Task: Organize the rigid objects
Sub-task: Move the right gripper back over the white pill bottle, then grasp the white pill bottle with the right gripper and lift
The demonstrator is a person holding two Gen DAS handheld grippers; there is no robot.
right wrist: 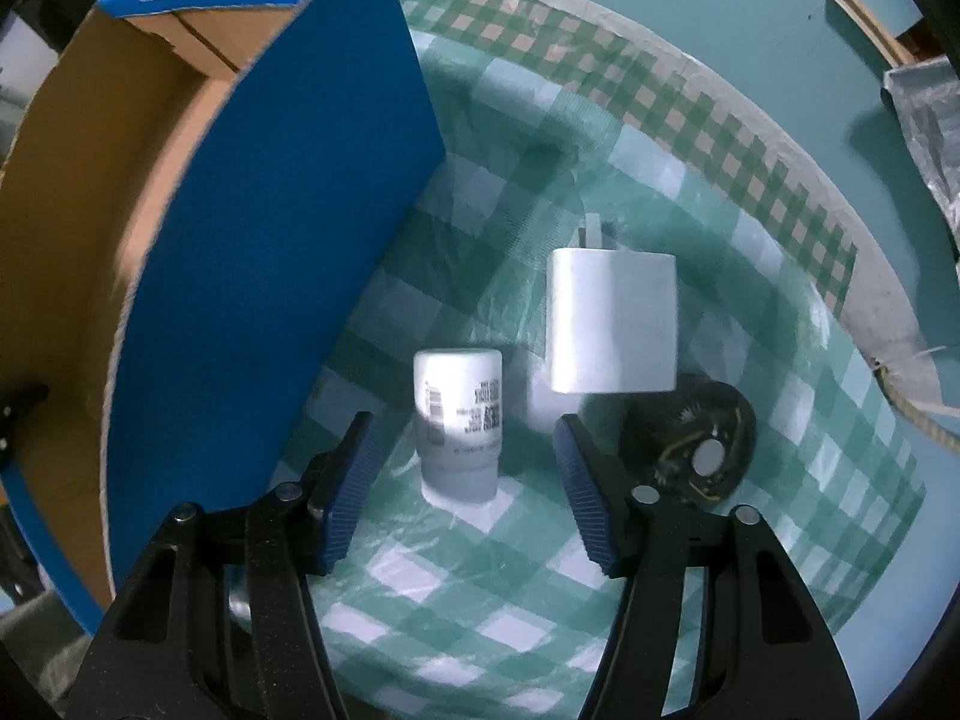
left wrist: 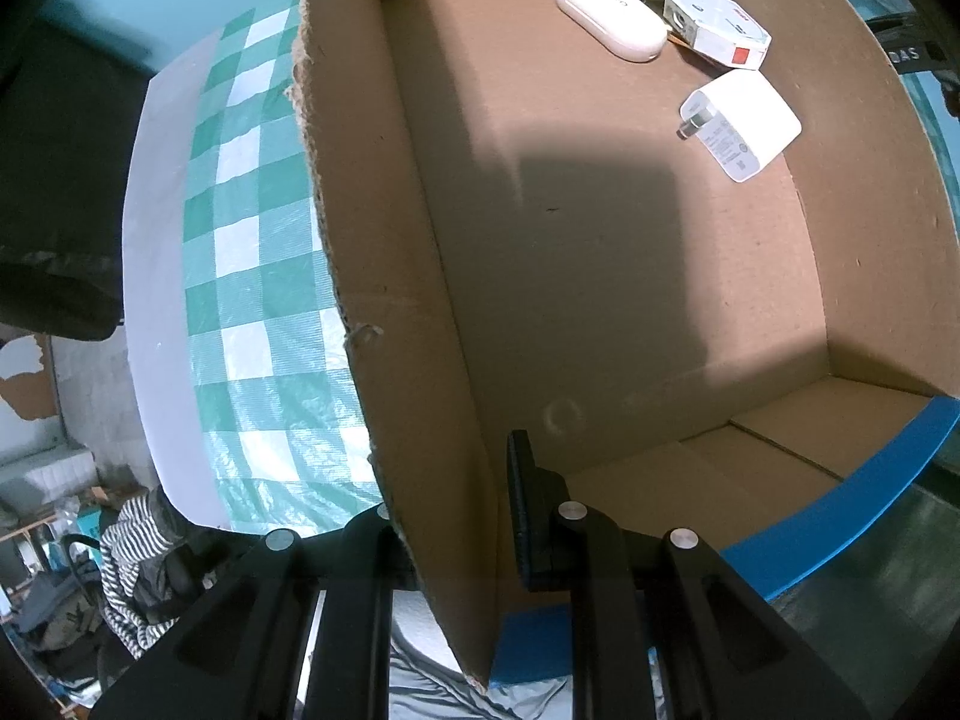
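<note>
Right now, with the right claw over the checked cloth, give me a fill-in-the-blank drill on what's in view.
1. The left claw is clamped on the cardboard box's ____.
2. Between the right claw's open fingers lies a small white ____.
3. The white charger outside the box lies on the green-and-white ____ cloth.
4. The box's outer wall is coloured ____.

Missing: wall; bottle; checked; blue

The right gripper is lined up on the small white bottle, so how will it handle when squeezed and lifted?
The white bottle lies on its side on the checked cloth, so a nudge may roll it. It looks rigid and probably light; its smooth, round surface could slip.
</note>
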